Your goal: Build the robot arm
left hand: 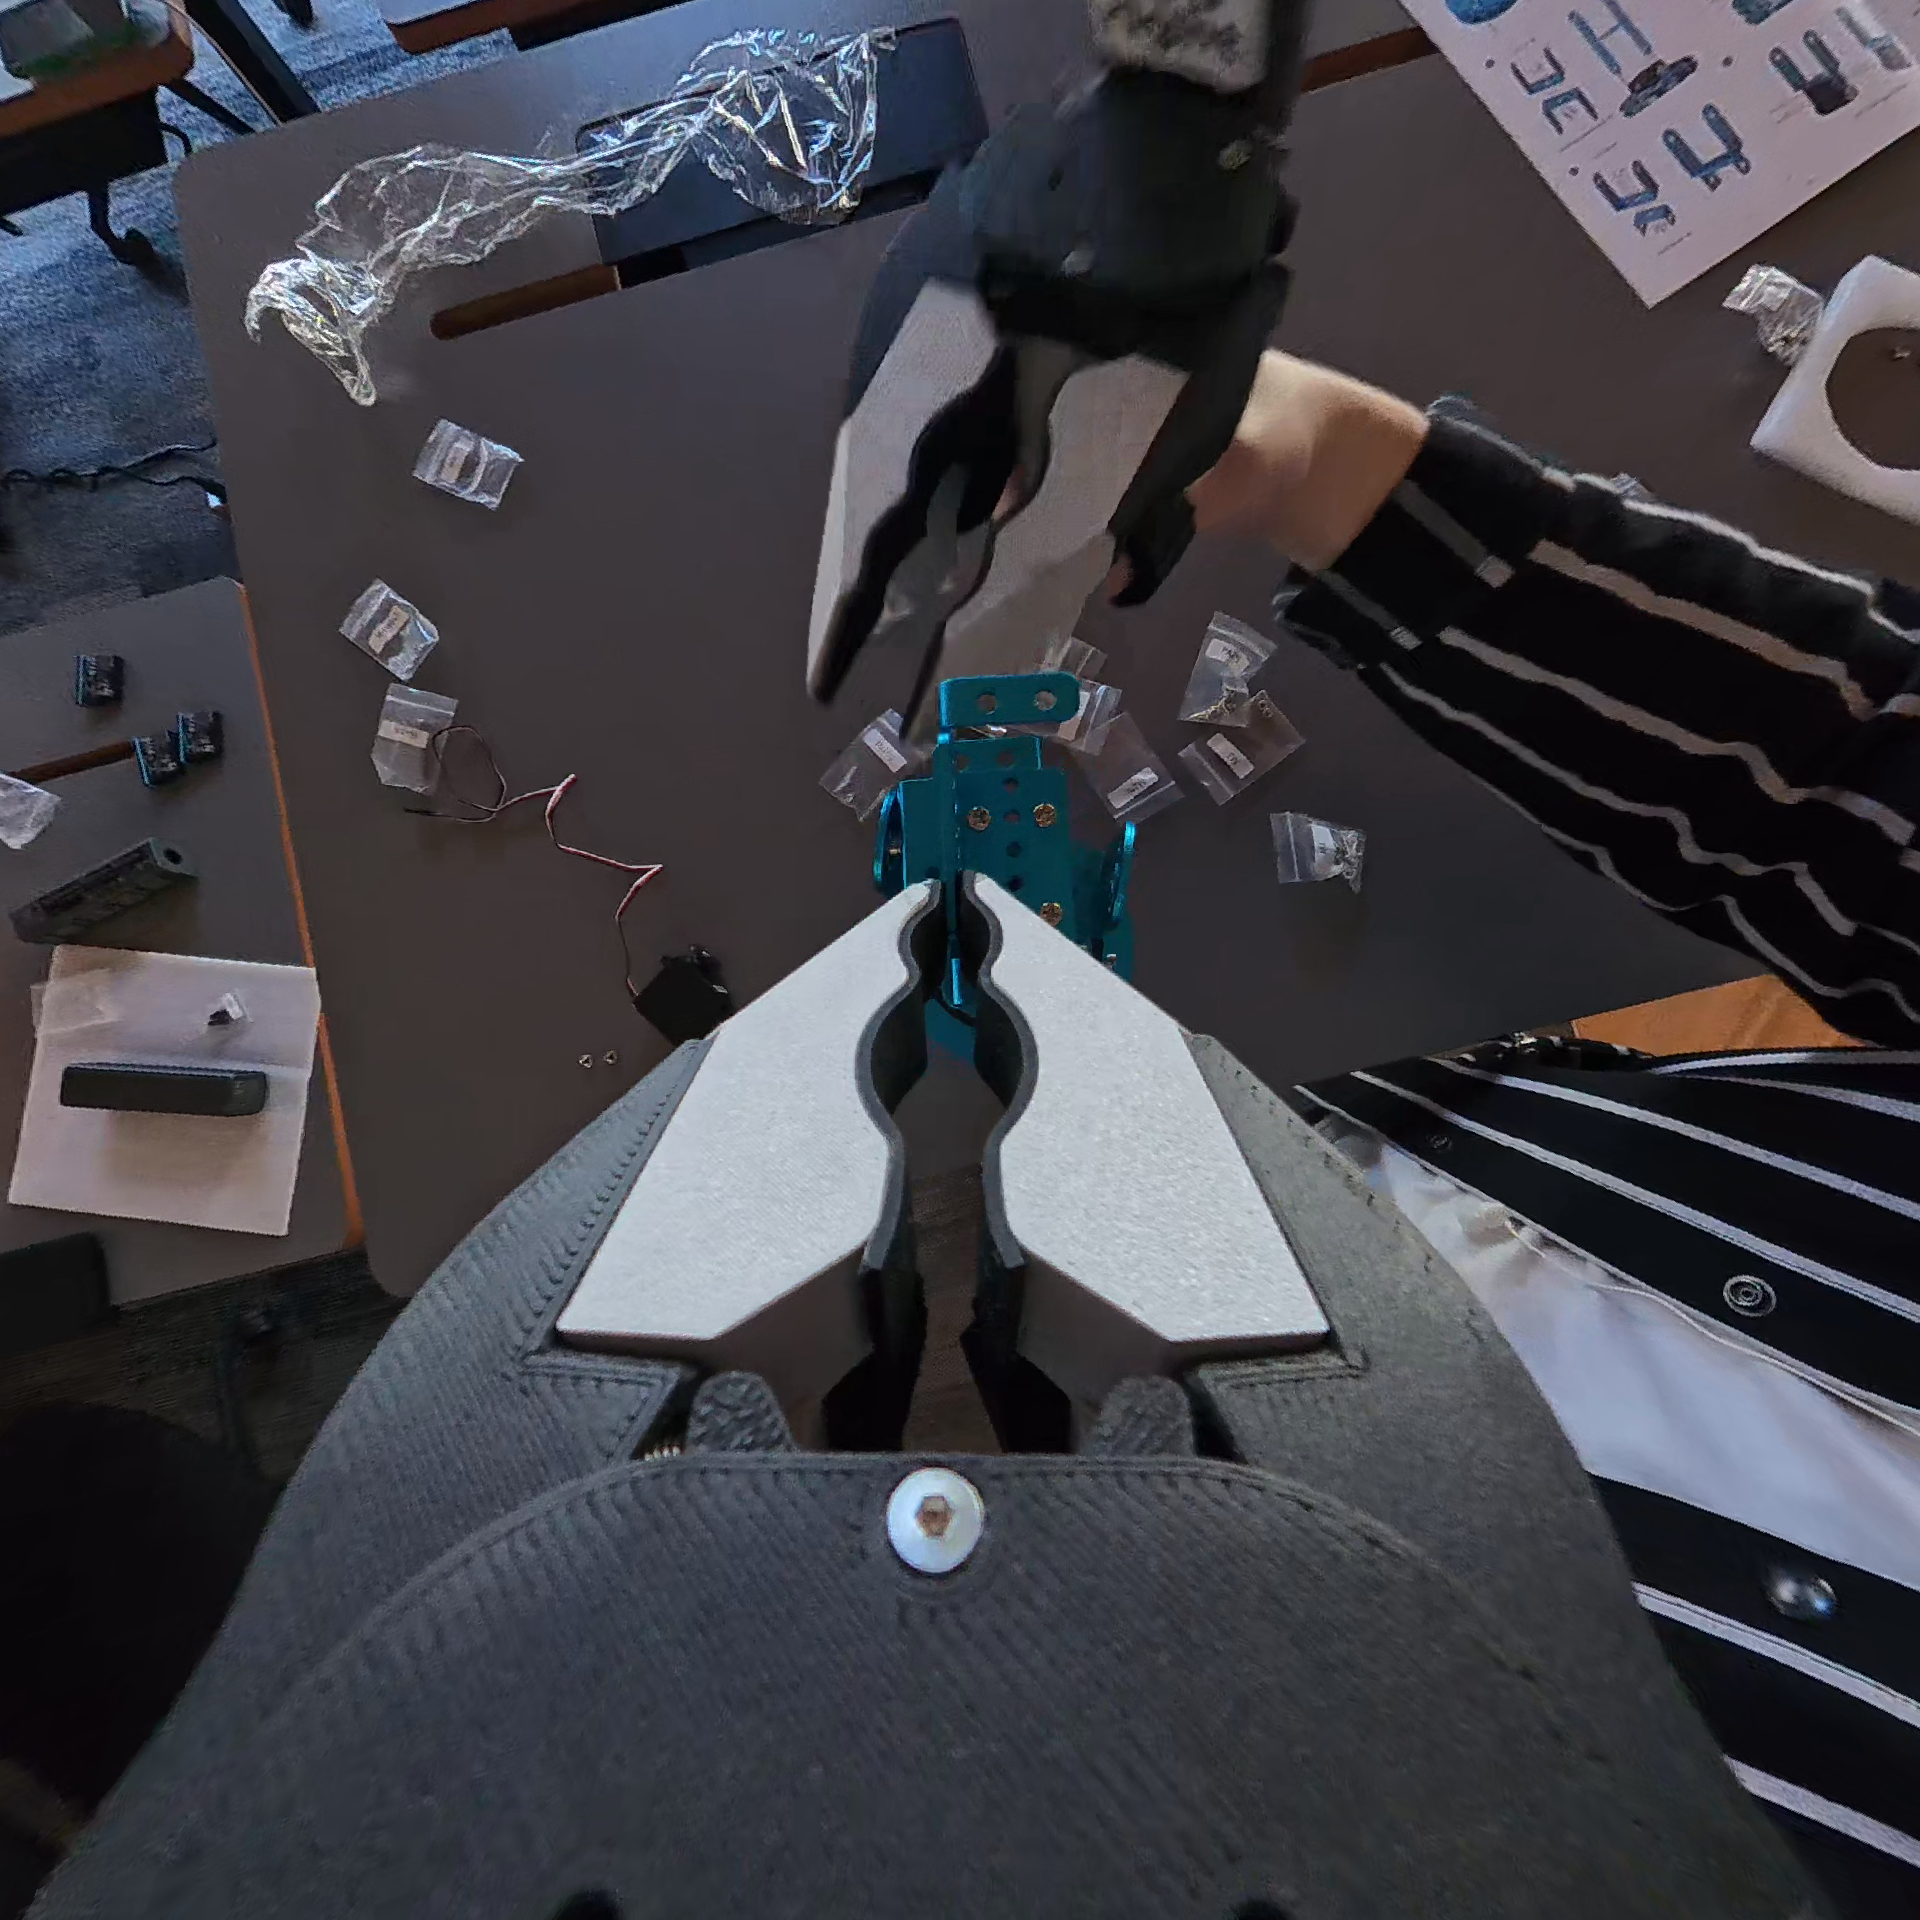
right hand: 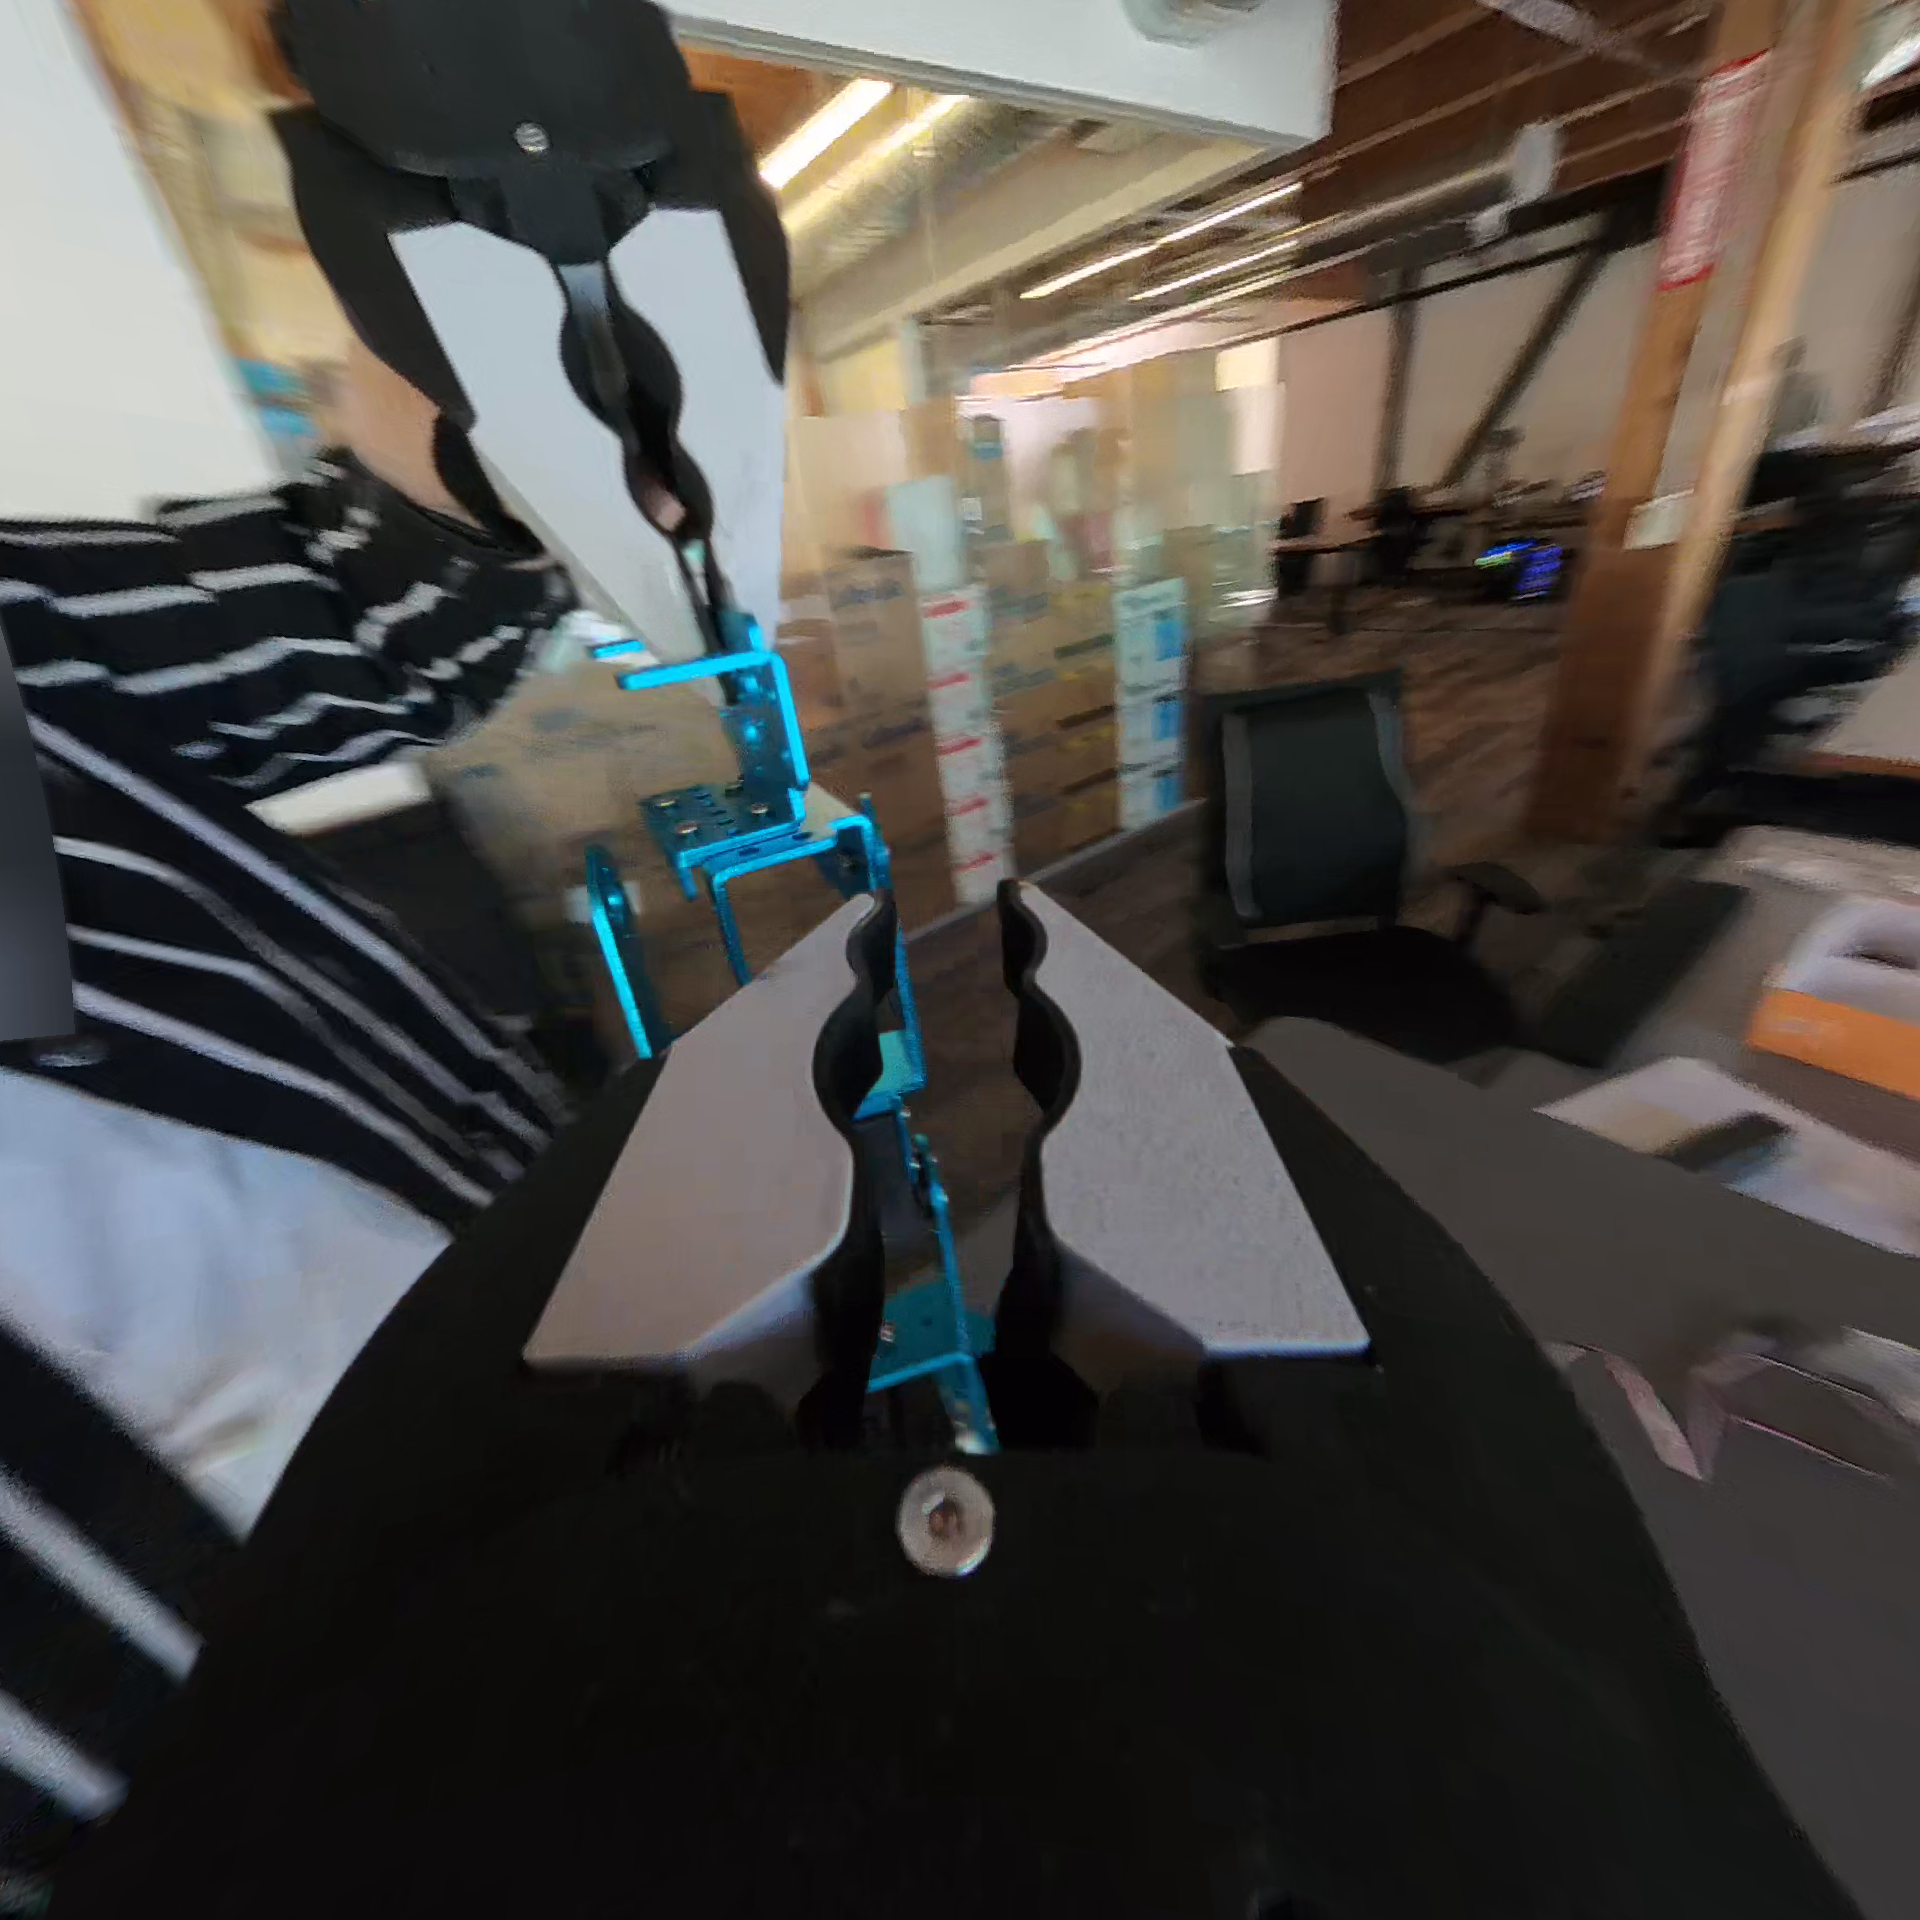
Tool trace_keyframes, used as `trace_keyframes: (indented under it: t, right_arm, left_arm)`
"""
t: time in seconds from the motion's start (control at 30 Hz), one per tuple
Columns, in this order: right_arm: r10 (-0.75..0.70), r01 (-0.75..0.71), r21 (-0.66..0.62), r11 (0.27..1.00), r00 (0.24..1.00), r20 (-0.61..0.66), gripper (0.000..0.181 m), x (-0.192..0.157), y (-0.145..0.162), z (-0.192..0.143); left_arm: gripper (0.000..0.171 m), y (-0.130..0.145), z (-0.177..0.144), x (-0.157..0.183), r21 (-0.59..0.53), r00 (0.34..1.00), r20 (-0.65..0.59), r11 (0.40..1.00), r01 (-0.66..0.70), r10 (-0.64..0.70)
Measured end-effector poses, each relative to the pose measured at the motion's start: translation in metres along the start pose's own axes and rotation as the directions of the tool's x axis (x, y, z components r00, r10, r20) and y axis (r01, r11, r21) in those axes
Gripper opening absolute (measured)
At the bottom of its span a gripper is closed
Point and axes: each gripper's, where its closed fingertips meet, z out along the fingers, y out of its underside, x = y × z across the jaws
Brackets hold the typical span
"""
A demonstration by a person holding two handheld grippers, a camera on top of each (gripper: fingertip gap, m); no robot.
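Note:
A blue metal bracket assembly (left hand: pixel 987 800) with brass screws is held in the air above a dark table (left hand: pixel 644 499). My left gripper (left hand: pixel 951 888) is shut on its near end. The right wrist view shows the left gripper (right hand: pixel 717 613) at upper left, clamping the top of the assembly (right hand: pixel 764 748). My right gripper (right hand: pixel 940 899) has a clear gap between its fingers, and the lower part of the assembly runs along that gap without being clamped. In the left wrist view the right gripper (left hand: pixel 982 634) is blurred and hangs just above the assembly's far end.
Small clear bags of hardware (left hand: pixel 1236 707) lie around, with more at the left (left hand: pixel 390 629). A black servo (left hand: pixel 681 992) with a red wire, crumpled plastic film (left hand: pixel 582 177), a printed sheet (left hand: pixel 1662 114) and white foam (left hand: pixel 1860 384) lie on the table. A striped sleeve (left hand: pixel 1610 644) crosses the right.

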Motion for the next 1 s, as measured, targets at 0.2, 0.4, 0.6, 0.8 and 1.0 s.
trace_keyframes:
  t: [0.2,0.4,0.6,0.8,1.0]
  right_arm:
    - [-0.613,0.532,-0.311,0.787,0.73,-0.302,0.006,-0.032,-0.025,-0.029]
    - [-0.83,0.557,-0.634,0.536,0.486,-0.275,0.028,-0.074,-0.022,0.017]
    - [-0.946,0.365,-0.878,0.309,0.216,-0.243,0.017,-0.049,-0.006,0.025]
    - [-0.977,0.216,-0.954,0.208,0.003,-0.212,0.008,-0.036,-0.008,0.024]
    - [-0.976,0.2,-0.962,0.184,-0.075,-0.202,0.006,-0.035,-0.01,0.026]
  left_arm:
    - [0.0,0.0,0.0,0.0,0.002,1.0,-0.015,1.0,-0.016,0.016]
    - [0.0,-0.001,-0.001,-0.002,0.0,0.999,-0.044,1.0,-0.029,0.029]
    - [0.0,0.0,-0.002,-0.002,0.003,0.997,-0.064,0.999,-0.044,0.044]
    - [0.0,0.002,-0.003,-0.003,0.01,0.994,-0.09,0.998,-0.061,0.062]
    - [0.01,-0.005,-0.008,-0.003,0.08,0.98,-0.167,0.992,-0.096,0.108]
